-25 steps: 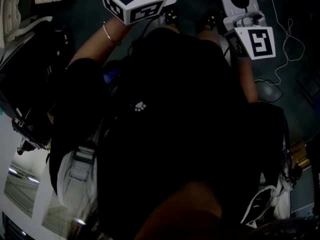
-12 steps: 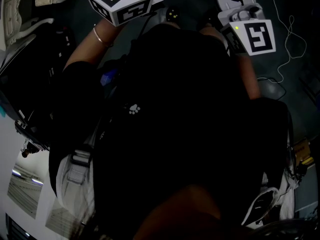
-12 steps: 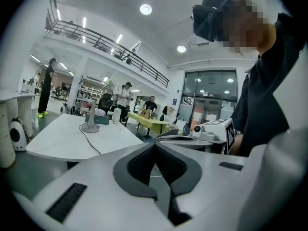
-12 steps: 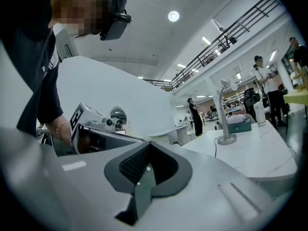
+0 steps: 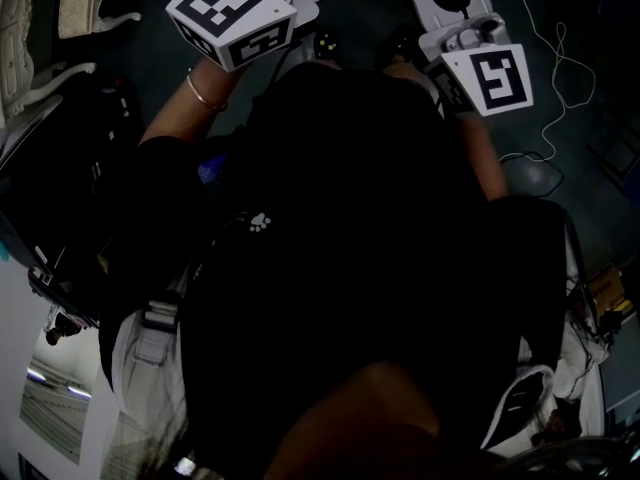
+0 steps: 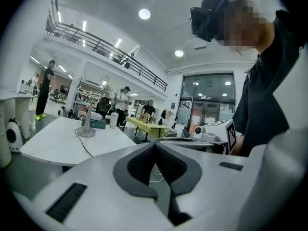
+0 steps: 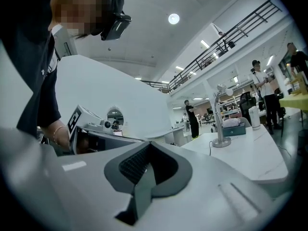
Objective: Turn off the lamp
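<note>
Both claws are clamped shut and empty: the left claw and the right claw have their pads pressed together with nothing between them. I hold both close against my chest, pointing roughly level.

The lamp stands upright on the white tabletop, well apart from either claw. Its head is too small and pale for me to tell lit from dark. So this fits two stages: a lamp yet to be switched off, or one already off with my claws back at my body.

A teal box sits just beside the lamp's base, with a white cup near it. A cable trails from the base across the tabletop towards the near edge. People stand far behind. Open floor lies between me and the tabletop, so nothing blocks the way.
</note>
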`<state>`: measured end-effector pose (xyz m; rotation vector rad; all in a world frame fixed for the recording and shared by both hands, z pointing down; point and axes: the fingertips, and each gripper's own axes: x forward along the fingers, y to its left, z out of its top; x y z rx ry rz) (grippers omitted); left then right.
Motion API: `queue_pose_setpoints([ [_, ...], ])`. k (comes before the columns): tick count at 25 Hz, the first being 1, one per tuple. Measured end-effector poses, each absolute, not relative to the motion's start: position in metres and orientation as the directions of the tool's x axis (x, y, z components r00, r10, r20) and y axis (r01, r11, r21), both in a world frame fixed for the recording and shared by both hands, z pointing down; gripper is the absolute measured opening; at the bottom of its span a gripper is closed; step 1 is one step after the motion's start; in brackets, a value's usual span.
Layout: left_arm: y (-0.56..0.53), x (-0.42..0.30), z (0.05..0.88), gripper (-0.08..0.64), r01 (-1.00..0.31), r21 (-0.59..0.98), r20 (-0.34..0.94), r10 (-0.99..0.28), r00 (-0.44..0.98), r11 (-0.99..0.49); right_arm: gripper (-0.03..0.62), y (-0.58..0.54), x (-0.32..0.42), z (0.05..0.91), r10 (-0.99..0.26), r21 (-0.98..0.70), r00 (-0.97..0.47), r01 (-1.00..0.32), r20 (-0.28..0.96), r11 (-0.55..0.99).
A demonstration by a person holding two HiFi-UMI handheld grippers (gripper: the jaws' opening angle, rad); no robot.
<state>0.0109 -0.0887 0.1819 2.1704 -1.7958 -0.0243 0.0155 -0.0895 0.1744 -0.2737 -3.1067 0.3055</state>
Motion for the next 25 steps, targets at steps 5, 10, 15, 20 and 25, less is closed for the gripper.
queue_pose_setpoints([
  [5, -0.091, 0.019, 0.165, 0.006, -0.953, 0.255, 0.140, -0.969, 0.201, -0.161, 0.000, -0.090, 0.027, 0.167, 0.153, -0.189, -0.988, 0.152, -0.011, 0.970],
  [10, -0.096, 0.030, 0.166, 0.006, -0.956, 0.238, 0.145, -0.967, 0.209, -0.171, 0.000, -0.097, 0.037, 0.162, 0.124, -0.177, -0.992, 0.127, -0.026, 0.976],
  [15, -0.099, 0.034, 0.166, 0.006, -0.952, 0.238, 0.135, -0.964, 0.230, -0.194, 0.000, -0.102, 0.040, 0.160, 0.097, -0.175, -0.995, 0.101, -0.032, 0.979],
  [20, -0.102, 0.035, 0.164, 0.006, -0.946, 0.236, 0.123, -0.959, 0.255, -0.222, 0.000, -0.104, 0.043, 0.155, 0.072, -0.179, -0.997, 0.078, -0.037, 0.981],
  [25, -0.104, 0.038, 0.161, 0.006, -0.938, 0.238, 0.104, -0.953, 0.284, -0.253, 0.000, -0.106, 0.045, 0.151, 0.054, -0.172, -0.998, 0.061, -0.042, 0.983],
])
